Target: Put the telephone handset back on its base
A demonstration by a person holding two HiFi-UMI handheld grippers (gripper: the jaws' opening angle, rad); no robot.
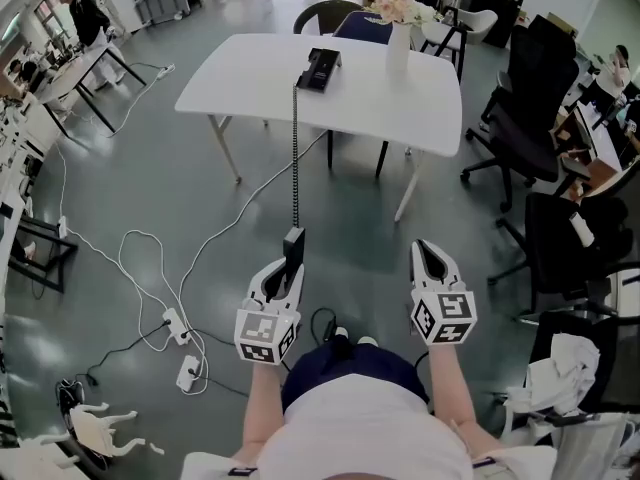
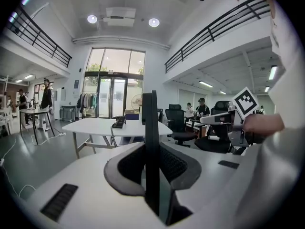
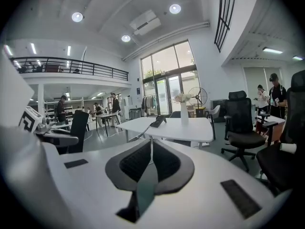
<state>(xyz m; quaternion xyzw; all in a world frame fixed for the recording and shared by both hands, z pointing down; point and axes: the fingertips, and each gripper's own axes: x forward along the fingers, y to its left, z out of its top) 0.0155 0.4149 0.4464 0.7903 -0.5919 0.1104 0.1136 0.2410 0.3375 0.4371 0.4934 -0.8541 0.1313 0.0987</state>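
I hold the black telephone handset (image 1: 293,244) upright in my left gripper (image 1: 286,270), which is shut on it low in front of me. Its coiled cord (image 1: 296,148) stretches taut up to the black telephone base (image 1: 319,69) on the far white table (image 1: 400,108). In the left gripper view the handset (image 2: 148,118) stands edge-on between the pads, and the base (image 2: 118,122) lies far ahead on the table. My right gripper (image 1: 426,250) is shut and holds nothing; from the right gripper view (image 3: 151,149) the base (image 3: 157,122) is also far ahead.
A white vase of flowers (image 1: 398,38) stands on the table right of the base. Black office chairs (image 1: 530,118) crowd the right side. Cables and power strips (image 1: 178,326) lie on the floor at my left. People stand at desks far back left (image 1: 85,13).
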